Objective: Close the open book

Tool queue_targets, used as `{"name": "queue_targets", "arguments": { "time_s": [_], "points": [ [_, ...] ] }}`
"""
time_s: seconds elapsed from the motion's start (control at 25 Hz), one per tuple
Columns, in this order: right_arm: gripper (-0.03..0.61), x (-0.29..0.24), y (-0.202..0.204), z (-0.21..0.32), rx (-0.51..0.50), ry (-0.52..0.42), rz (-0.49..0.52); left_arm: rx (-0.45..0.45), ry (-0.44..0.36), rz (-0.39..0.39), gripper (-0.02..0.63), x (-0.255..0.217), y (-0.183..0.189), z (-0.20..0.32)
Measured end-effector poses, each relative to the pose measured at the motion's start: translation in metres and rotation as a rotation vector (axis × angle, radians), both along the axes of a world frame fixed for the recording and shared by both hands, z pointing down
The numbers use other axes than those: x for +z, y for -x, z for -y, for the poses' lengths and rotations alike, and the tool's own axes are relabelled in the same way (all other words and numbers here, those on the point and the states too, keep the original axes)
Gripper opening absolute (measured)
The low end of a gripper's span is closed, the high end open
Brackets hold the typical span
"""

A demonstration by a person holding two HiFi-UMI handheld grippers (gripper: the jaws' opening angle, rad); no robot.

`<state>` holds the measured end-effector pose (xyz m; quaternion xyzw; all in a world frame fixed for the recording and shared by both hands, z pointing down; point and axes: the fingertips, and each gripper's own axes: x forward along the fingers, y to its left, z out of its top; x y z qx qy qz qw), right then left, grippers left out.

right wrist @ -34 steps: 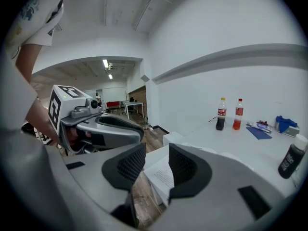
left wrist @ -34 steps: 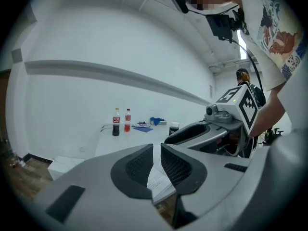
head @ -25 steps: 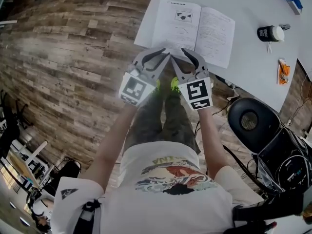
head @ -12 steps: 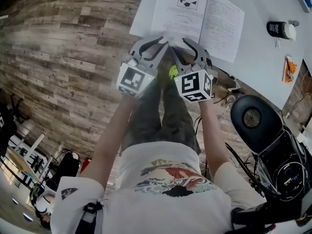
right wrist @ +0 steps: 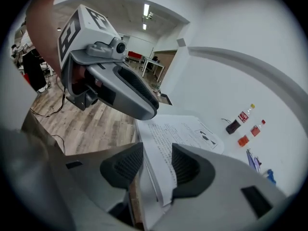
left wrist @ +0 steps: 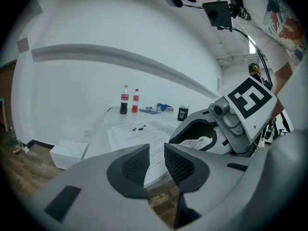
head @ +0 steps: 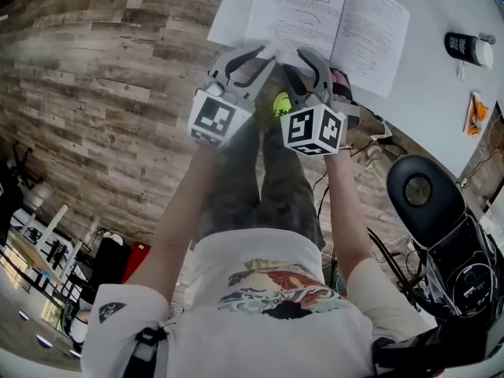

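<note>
The open book [head: 331, 14] lies flat on the white table [head: 429, 85], its near edge at the table's front edge. Both grippers hover side by side just in front of that edge. My left gripper [head: 258, 55] [left wrist: 156, 160] has its jaws a narrow gap apart with nothing between them; the book [left wrist: 139, 136] lies beyond. My right gripper [head: 303, 56] [right wrist: 158, 165] is open and its jaws have just been opening. The book's [right wrist: 178, 134] near page edge shows in their gap, and the pads do not press on it.
A black cup with a white lid [head: 466, 48] and an orange item [head: 475, 113] sit on the table's right. Two bottles [left wrist: 125, 100] stand at its far end. A black round seat [head: 425, 199] is by my right, and a white box [left wrist: 67, 154] lies on the wood floor.
Both grippers have sunk toward the book's near edge. The right gripper has rolled, so its marker cube shows another face, and its jaws stand wider apart.
</note>
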<state>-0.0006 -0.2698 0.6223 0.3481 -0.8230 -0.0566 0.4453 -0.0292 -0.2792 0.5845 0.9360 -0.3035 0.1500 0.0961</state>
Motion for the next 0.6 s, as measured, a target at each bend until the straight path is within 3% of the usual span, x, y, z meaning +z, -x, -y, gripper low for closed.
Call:
{"name": "queue_targets", "arguments": {
  "time_s": [0.36, 0.6],
  "points": [
    [0.167, 0.014, -0.001, 0.002, -0.022, 0.002, -0.05, -0.007, 0.013, -0.002, 0.074, 0.009, 0.0, 0.002],
    [0.155, 0.01, 0.0, 0.0, 0.016, 0.018, 0.017, -0.007, 0.017, -0.008, 0.072, 0.006, -0.002, -0.005]
  ]
}}
